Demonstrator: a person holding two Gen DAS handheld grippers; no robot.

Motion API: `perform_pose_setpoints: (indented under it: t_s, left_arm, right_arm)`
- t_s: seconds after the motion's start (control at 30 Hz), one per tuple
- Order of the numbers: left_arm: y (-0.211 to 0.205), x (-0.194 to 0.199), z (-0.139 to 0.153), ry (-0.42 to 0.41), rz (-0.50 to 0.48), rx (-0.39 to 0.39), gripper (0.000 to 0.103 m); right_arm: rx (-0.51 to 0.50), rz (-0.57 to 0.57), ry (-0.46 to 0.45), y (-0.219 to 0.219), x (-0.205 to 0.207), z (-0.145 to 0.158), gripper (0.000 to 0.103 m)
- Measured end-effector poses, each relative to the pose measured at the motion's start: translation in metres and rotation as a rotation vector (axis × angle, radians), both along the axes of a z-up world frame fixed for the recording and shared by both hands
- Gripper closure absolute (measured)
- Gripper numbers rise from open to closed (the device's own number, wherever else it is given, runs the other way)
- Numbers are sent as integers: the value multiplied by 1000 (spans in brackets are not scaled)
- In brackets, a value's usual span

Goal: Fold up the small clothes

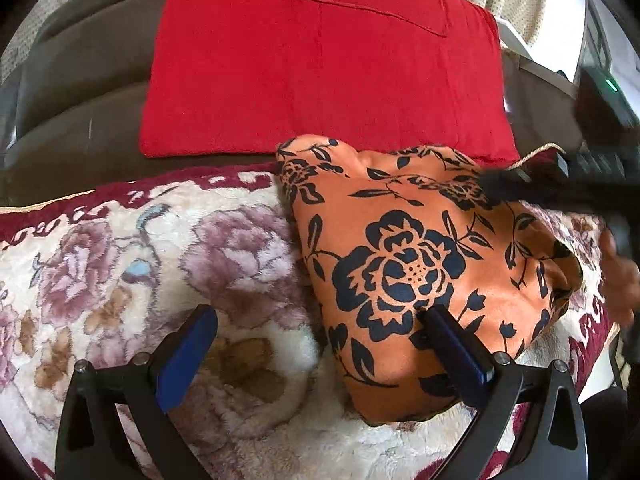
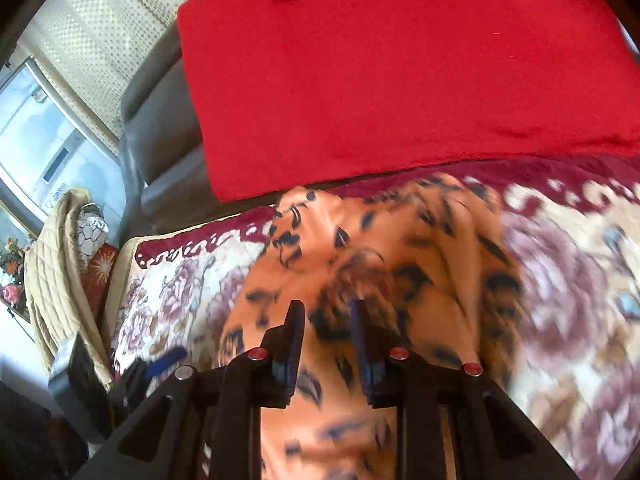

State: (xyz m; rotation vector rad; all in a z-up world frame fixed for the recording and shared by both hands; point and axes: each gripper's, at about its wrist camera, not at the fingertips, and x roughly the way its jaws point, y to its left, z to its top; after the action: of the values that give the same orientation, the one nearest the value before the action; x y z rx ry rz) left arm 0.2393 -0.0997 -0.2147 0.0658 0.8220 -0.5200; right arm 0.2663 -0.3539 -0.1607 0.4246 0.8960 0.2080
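An orange garment with black flowers (image 1: 400, 264) lies bunched on a plush floral blanket (image 1: 120, 264). My left gripper (image 1: 326, 332) hangs open just above the blanket. Its right finger (image 1: 452, 348) is over the garment's near edge and its left finger (image 1: 200, 340) is over bare blanket. My right gripper (image 1: 496, 182) reaches in from the right onto the garment's far edge. In the right wrist view the right gripper (image 2: 328, 312) has its jaws narrow, with a bunched fold of the blurred orange garment (image 2: 360, 240) at the tips and creases fanning out from them.
A flat red cloth with a pocket (image 1: 320, 60) lies beyond the blanket on a grey sofa (image 1: 80, 80). A hand (image 1: 616, 276) holds the right gripper. A beige quilted jacket (image 2: 52, 280), a vase and a window stand off to the left in the right wrist view.
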Motion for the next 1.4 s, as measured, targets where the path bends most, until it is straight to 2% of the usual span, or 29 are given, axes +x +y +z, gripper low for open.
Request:
perform_pose_setpoints:
  t_s: [0.17, 0.27, 0.37, 0.53, 0.7, 0.87, 1.1, 1.27, 1.33, 1.4]
  left_arm:
    - [-3, -4, -3, -25, 0, 46, 0]
    - [-7, -3, -11, -24, -10, 72, 0]
    - [-9, -3, -16, -25, -11, 82, 0]
    - [-6, -2, -15, -30, -17, 79, 0]
    - [-1, -5, -8, -37, -4, 54, 0]
    - [-11, -5, -18, -53, -25, 120, 0]
    - [-10, -4, -17, -41, -12, 110, 0]
    - [4, -1, -2, -27, 43, 50, 0]
    - [15, 2, 5, -38, 76, 1, 0]
    - [25, 7, 7, -15, 97, -80, 0]
  right_arm:
    - [-74, -57, 13, -9, -34, -16, 75]
    - [-70, -60, -24, -12, -41, -26, 75]
    - [-62, -75, -22, -17, -49, -22, 75]
    - [-9, -110, -81, -27, -73, -19, 76]
    - [-23, -105, -61, -27, -77, -28, 75]
    - [-43, -93, -47, -24, -73, -39, 75]
    - [11, -91, -70, -32, -78, -33, 76]
    - [52, -132, -146, -44, -91, -17, 76]
    - [71, -149, -170, -49, -93, -14, 75]
    - [88, -148, -147, -51, -89, -18, 75]
